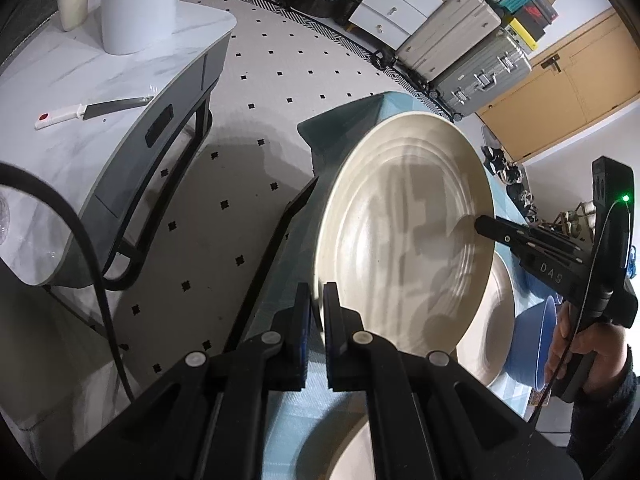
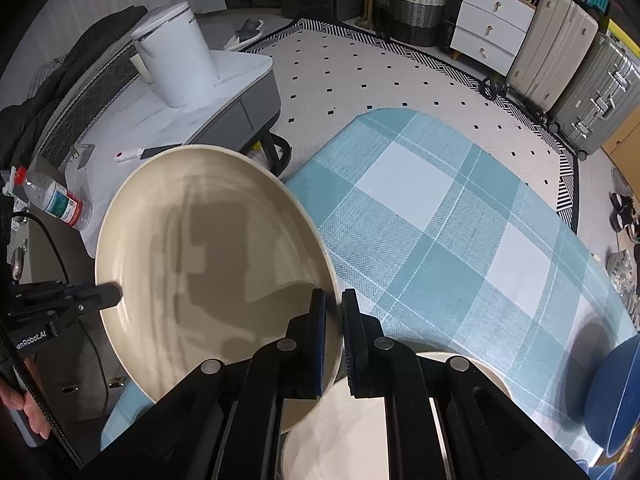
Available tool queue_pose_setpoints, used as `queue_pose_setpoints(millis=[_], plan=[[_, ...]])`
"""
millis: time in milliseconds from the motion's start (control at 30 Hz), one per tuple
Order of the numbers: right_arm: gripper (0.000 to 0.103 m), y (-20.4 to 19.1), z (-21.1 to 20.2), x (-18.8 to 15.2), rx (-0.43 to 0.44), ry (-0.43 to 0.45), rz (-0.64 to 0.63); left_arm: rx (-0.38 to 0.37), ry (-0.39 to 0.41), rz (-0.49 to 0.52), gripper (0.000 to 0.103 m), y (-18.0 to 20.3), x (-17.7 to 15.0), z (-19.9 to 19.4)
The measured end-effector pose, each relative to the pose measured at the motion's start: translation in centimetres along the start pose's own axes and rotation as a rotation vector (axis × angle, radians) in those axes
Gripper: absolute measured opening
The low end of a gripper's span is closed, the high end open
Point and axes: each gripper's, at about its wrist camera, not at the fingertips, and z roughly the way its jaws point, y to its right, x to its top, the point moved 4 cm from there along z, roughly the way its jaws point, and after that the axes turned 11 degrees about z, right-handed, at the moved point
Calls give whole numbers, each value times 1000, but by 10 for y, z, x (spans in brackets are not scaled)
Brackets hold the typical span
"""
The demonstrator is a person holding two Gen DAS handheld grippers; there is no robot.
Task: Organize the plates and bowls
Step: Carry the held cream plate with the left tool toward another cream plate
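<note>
A large cream plate hangs tilted above the table with the blue checked cloth. My left gripper is shut on its near rim. My right gripper is shut on the opposite rim; it also shows at the right of the left wrist view, right gripper. The left gripper shows at the left of the right wrist view. Under the held plate lie another cream plate and, beside it, a blue bowl.
A low marble-topped table stands to the left with a white kettle, a cup and a knife. A water bottle lies nearby. Suitcases and drawers line the far wall.
</note>
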Motion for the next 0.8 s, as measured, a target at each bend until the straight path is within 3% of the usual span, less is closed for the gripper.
queue_pose_setpoints(millis=[367, 800], plan=[[8, 0, -33, -13, 2, 21, 19, -15, 9, 9, 3, 18, -13, -22], [8, -7, -58, -62, 3, 27, 7, 7, 12, 27, 3, 36, -59, -41]])
